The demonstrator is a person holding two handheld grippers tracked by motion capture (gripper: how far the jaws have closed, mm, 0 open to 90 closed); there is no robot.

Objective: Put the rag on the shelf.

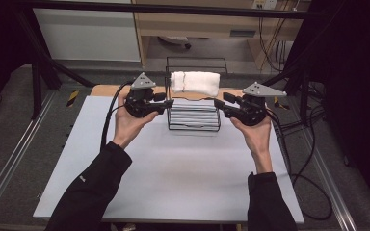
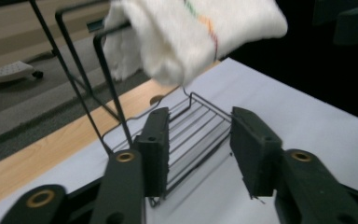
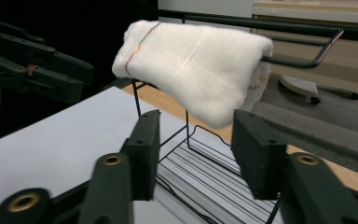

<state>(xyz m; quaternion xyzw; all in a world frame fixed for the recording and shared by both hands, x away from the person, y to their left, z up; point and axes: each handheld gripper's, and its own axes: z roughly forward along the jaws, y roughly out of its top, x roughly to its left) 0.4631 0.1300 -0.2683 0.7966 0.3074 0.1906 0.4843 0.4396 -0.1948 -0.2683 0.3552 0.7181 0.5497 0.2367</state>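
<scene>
**Folded towel on the wire rack, grippers at either side**

A black wire rack (image 1: 193, 115) stands at the table's (image 1: 173, 168) far edge, middle. A folded white towel (image 1: 195, 82) hangs over its upper bar. The left gripper (image 1: 167, 105) sits just beside the rack's left side, the right gripper (image 1: 220, 107) beside its right; both have jaws spread, holding nothing.

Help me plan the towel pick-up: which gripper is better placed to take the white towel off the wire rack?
Roughly even, slightly right: the right gripper faces the towel squarely between open jaws; the left gripper frames the wire rack base, towel higher.
</scene>
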